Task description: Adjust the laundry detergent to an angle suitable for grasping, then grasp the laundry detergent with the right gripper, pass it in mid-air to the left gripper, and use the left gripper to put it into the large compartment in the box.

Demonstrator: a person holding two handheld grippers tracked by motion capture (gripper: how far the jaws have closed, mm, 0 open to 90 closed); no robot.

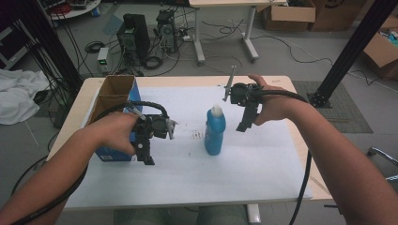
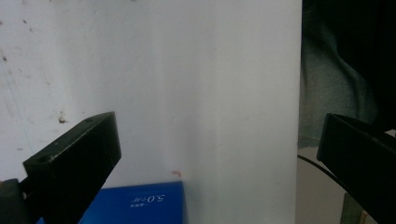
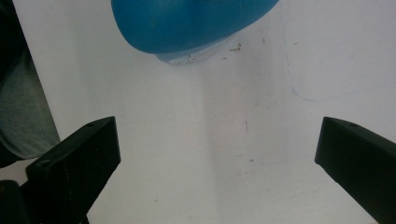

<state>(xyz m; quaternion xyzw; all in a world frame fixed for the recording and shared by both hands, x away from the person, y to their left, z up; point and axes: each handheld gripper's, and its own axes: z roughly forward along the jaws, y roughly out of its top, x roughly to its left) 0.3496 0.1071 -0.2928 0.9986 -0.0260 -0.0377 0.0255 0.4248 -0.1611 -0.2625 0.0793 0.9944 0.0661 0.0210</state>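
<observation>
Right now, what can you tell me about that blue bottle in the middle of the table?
The blue bottle looks like smooth plastic, with a whitish top at its narrow neck. It stands upright on the white sheet that covers the table, between the two hand-held grippers, and neither touches it. The right gripper view shows its rounded blue body close ahead of the open jaws. Small dark specks mark the sheet beside it.

High view: overhead, facing forward-down over white table (image 1: 263, 164). Both gripper views: close, facing down at same tabletop.
</observation>
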